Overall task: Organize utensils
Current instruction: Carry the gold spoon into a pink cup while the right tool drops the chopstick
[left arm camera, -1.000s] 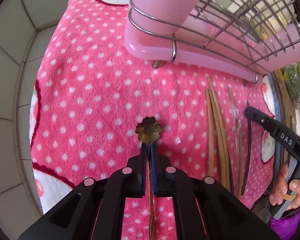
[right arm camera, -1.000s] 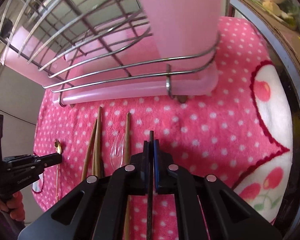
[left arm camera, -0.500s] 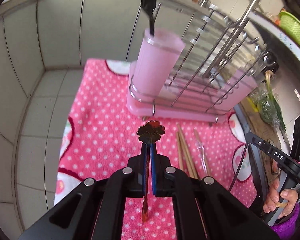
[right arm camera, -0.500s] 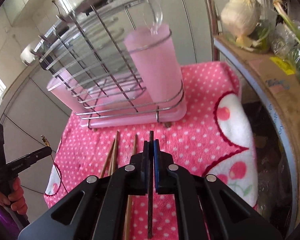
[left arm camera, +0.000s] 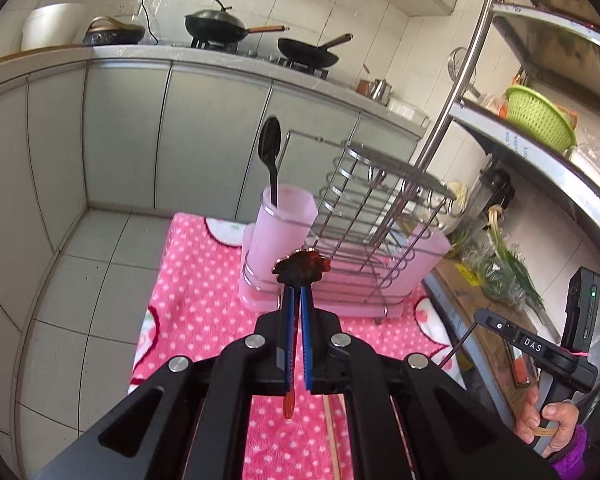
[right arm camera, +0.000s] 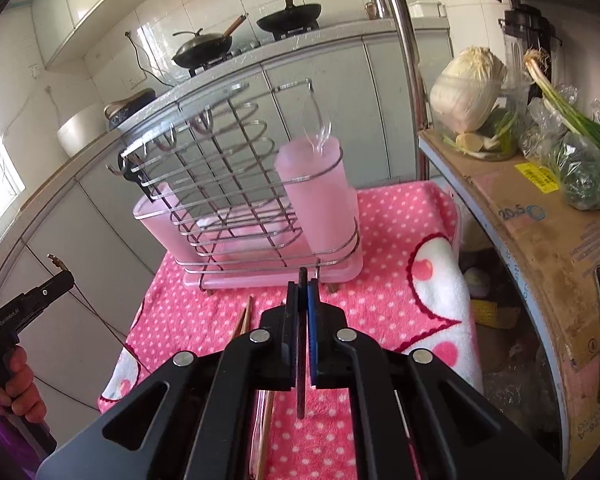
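- The kitchen cabinets [left arm camera: 204, 140] run behind everything, with two black pans [left arm camera: 216, 26] on the stove above them.
- The pink polka-dot towel [right arm camera: 396, 240] lies spread under your work area and carries the rack.
- The cardboard box [right arm camera: 540, 220] on the shelf to your right bears a yellow sticker too small to read and the printed figures "20.5"; a cabbage [right arm camera: 466, 88] and green onions sit on it.
- The wire dish rack [left arm camera: 376, 216] stands on its pink tray on the towel, with a pink cup at each end.
- The pink cup [left arm camera: 286, 232] at the rack's left end holds a black spoon [left arm camera: 270, 152] standing upright, bowl up.
- The pink cup at the right end [right arm camera: 320, 196] holds a clear plastic utensil [right arm camera: 318, 128], upright.
- Your right gripper [right arm camera: 303, 292] has its fingers clamped on a dark chopstick [right arm camera: 301, 380], held up off the towel in front of the rack; white lettering on its side reads "DAS" in the left camera.
- Your left gripper [left arm camera: 298, 300] has its fingers clamped on a small spoon with a flower-shaped end [left arm camera: 302, 268], lifted clear of the towel and lined up before the left cup; its side lettering is too small to read.
- Wooden chopsticks [right arm camera: 244, 320] lie loose on the towel just in front of the rack.
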Available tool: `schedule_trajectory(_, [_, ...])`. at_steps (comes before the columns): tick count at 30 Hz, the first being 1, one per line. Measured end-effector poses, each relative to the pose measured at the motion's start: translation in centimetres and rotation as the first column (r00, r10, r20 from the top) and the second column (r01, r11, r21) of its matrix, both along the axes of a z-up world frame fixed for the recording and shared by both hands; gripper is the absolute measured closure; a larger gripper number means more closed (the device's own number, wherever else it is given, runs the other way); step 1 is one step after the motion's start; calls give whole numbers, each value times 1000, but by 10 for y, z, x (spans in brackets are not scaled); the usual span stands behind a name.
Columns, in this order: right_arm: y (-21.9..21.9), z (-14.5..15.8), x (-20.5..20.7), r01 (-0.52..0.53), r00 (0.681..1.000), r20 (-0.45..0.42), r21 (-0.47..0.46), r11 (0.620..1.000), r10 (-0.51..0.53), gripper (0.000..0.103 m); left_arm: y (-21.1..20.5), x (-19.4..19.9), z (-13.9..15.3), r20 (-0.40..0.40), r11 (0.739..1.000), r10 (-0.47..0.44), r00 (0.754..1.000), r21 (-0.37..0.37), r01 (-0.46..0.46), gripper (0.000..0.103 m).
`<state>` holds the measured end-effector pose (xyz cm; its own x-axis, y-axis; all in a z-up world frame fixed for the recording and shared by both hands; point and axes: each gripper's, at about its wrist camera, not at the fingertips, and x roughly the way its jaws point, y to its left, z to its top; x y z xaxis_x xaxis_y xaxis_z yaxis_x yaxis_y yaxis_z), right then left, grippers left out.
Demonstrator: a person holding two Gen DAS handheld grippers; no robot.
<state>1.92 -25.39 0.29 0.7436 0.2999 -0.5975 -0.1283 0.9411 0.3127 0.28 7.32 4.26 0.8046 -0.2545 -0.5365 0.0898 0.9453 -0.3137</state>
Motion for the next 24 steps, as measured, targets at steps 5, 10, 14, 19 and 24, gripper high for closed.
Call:
schedule_trajectory(5, [-10, 24, -7, 15, 998, 56, 7, 1000, -15, 98, 3, -4, 17, 45, 1000, 11, 999, -10, -10, 100])
schedule_trajectory(10, [-19, 45, -9, 25, 995, 97, 27, 999, -27, 98, 7, -6, 33, 84, 1000, 26, 996, -15, -24, 100])
schedule_trajectory(14, [-24, 60, -9, 33, 991, 131, 38, 999, -37, 98, 12, -7, 43, 109, 999, 43, 993, -28, -40, 100])
schedule_trajectory(19, [-28, 82, -11, 33, 982, 184, 37, 999, -40, 98, 17, -8, 54, 136, 998, 60, 989, -33, -56, 100])
schedule_trajectory(24, [-30, 100, -12, 41, 973, 224, 42, 998, -49, 98, 22, -7, 63, 159, 996, 79, 984, -45, -73, 100])
